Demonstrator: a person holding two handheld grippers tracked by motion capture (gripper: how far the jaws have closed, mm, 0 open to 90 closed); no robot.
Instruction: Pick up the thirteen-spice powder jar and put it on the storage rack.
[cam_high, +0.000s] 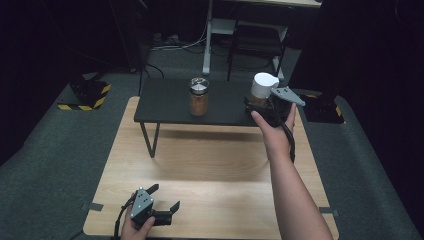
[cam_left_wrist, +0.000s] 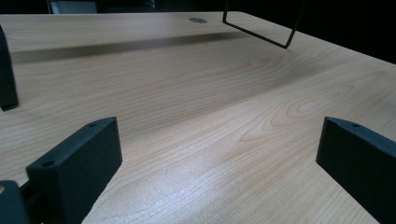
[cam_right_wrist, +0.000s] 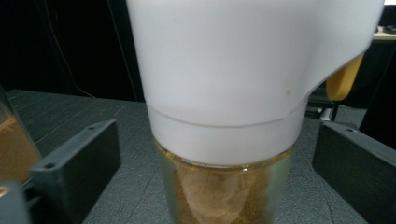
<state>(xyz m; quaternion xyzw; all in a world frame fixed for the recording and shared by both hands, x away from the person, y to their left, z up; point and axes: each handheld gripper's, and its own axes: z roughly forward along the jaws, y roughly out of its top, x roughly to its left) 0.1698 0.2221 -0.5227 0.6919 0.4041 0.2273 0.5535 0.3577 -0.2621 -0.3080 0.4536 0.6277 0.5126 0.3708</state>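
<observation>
A glass jar of brown powder with a tall white lid (cam_high: 262, 86) stands on the right end of a black raised shelf (cam_high: 165, 102). My right gripper (cam_high: 256, 103) is open around the jar's lower part. In the right gripper view the jar (cam_right_wrist: 252, 93) sits between the jaws with a gap on each side, and neither jaw touches it. A second jar of brown powder with a metal lid (cam_high: 198, 96) stands mid-shelf, and its edge (cam_right_wrist: 11, 144) shows at the left of the right gripper view. My left gripper (cam_high: 165, 196) rests open near the table's front edge, with nothing in it (cam_left_wrist: 219, 154).
The shelf stands on thin black wire legs (cam_left_wrist: 261, 28) at the back of a light wooden table (cam_high: 210, 165). Behind the table are a desk frame and a chair on grey carpet. Yellow-black hazard tape (cam_high: 85, 97) marks the floor at the left.
</observation>
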